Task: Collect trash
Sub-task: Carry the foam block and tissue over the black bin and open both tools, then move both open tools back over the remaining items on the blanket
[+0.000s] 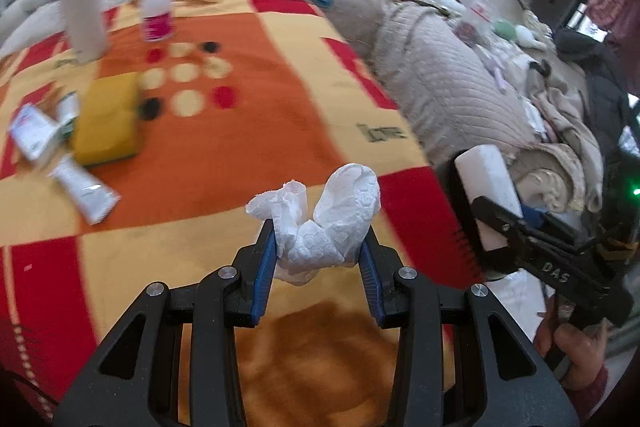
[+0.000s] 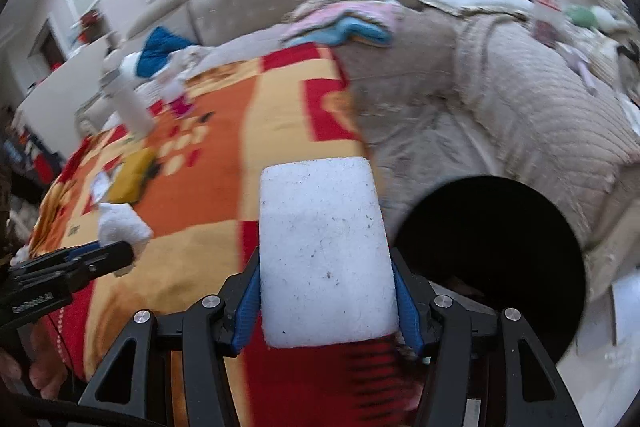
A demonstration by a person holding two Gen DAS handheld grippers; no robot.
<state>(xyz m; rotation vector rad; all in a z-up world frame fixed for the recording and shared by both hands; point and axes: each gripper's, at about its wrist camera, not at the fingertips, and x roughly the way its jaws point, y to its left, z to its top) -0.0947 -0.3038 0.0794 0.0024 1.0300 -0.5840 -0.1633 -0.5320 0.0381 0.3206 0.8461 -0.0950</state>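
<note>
My left gripper (image 1: 319,242) is shut on a crumpled white tissue (image 1: 324,223) and holds it above the orange, yellow and red blanket (image 1: 248,131). My right gripper (image 2: 325,279) is shut on a white foam block (image 2: 324,251) and holds it near the blanket's right edge, next to a round black bin opening (image 2: 492,267). The right gripper with the foam block (image 1: 490,195) also shows at the right of the left wrist view. The left gripper with the tissue (image 2: 120,227) shows at the left of the right wrist view.
On the blanket lie a yellow sponge (image 1: 108,119), white tubes (image 1: 84,191), a white packet (image 1: 34,135), a tall white bottle (image 1: 82,19) and a pink-labelled jar (image 1: 158,13). A quilted beige cover (image 1: 452,83) and piled clothes fill the right side.
</note>
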